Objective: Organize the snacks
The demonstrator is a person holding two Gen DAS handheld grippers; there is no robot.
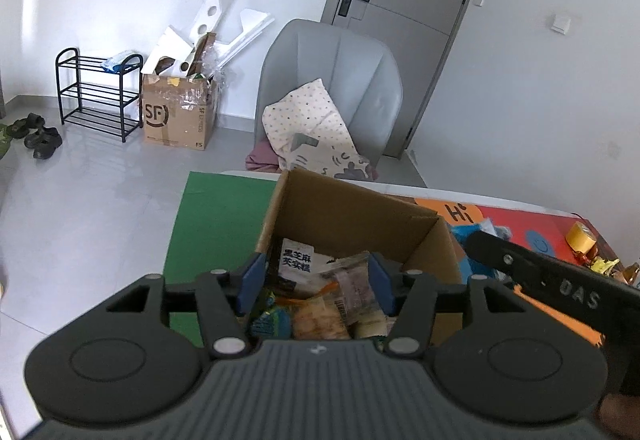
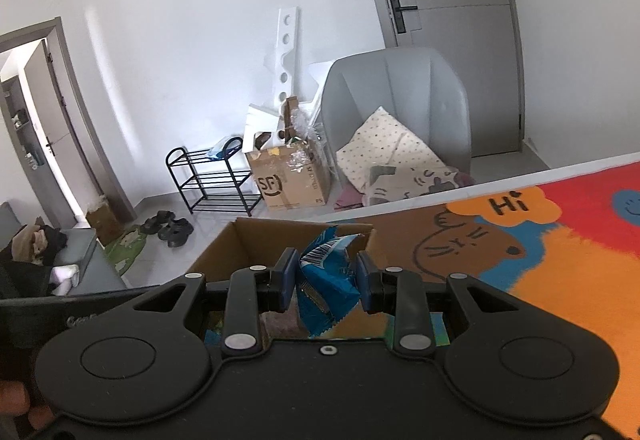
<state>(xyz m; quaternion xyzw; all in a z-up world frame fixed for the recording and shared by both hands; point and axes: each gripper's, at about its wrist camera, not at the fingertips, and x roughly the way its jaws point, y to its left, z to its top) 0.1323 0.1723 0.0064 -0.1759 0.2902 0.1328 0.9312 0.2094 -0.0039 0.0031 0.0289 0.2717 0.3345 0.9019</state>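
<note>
A colourful cartoon mat covers the table, with a drawn mouse and an orange speech bubble reading "Hi"; a green mat lies next to it. On the floor by the wall stands a shipping carton printed "SF" in a circle, beside a black shoe rack and a grey armchair.

The open cardboard box sits on the table and holds a heap of snack packets; a white-and-black one bears Chinese characters, another a barcode label.

The left gripper hovers over the box with its blue-padded fingers spread wide, clasping nothing.

The right gripper is above the box's near edge, its pads closed partway against a crumpled blue snack packet with a barcode near its top and a serrated lower seam; the printing is too creased to read. More wrapped sweets lie loose on the mat to the right of the box.
</note>
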